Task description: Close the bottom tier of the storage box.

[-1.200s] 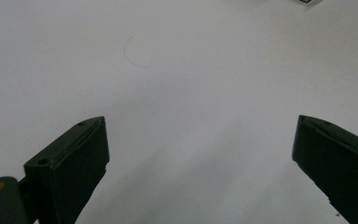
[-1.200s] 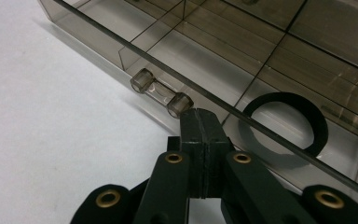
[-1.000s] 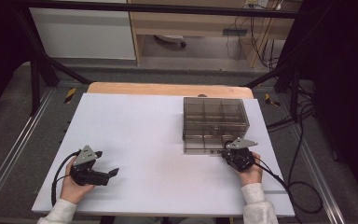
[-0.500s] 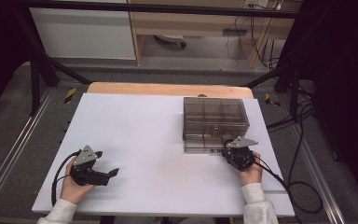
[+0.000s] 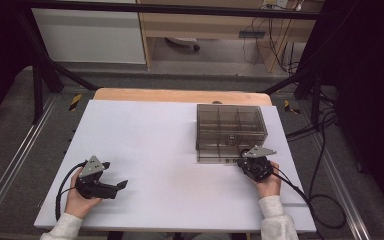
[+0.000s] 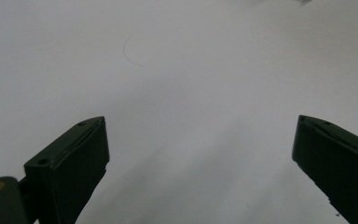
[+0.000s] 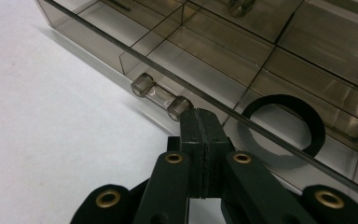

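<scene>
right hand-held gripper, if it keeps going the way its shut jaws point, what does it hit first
Most likely the front edge of the smoky clear compartment box, beside its clear latch; the right hand-held gripper already looks at or against it, though contact is unclear.

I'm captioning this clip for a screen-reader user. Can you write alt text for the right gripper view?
The right gripper, jaws shut with nothing between them, has its tips at the front edge of a smoky clear compartment box, beside its small clear handle. A black ring lies in the nearest compartment.

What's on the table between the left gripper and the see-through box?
Nothing: in the high view, bare white table separates the left gripper from the box.
</scene>
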Available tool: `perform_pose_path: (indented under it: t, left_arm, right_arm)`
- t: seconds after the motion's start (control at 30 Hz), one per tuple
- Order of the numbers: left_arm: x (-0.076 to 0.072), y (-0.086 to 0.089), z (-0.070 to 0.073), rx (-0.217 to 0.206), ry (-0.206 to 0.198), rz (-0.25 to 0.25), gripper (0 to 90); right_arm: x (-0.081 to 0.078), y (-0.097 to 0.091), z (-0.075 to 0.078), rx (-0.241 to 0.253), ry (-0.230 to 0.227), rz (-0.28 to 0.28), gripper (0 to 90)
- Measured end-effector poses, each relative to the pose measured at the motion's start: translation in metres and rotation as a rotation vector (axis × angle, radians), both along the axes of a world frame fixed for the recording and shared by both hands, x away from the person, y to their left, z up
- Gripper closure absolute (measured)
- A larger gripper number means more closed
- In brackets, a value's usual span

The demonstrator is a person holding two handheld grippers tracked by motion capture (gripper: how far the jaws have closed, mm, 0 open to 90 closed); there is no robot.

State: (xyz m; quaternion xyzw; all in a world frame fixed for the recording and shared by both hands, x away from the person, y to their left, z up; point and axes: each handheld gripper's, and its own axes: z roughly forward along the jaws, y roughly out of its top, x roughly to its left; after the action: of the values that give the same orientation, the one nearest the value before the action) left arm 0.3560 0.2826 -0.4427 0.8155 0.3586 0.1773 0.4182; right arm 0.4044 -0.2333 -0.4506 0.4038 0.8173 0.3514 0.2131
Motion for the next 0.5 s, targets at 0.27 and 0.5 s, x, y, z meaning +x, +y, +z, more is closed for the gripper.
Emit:
perform_pose_path:
  t: [0.27, 0.5]
  left_arm:
    - [0.0002, -0.0001, -0.0003, 0.001, 0.001, 0.000, 3.5]
    - [0.0002, -0.0002, -0.0004, 0.002, 0.001, 0.000, 3.5]
  right_arm:
    - [0.0010, 0.0003, -0.0003, 0.004, 0.002, -0.004, 90.0]
    - [0.0029, 0.0007, -0.0001, 0.007, -0.002, -0.003, 90.0]
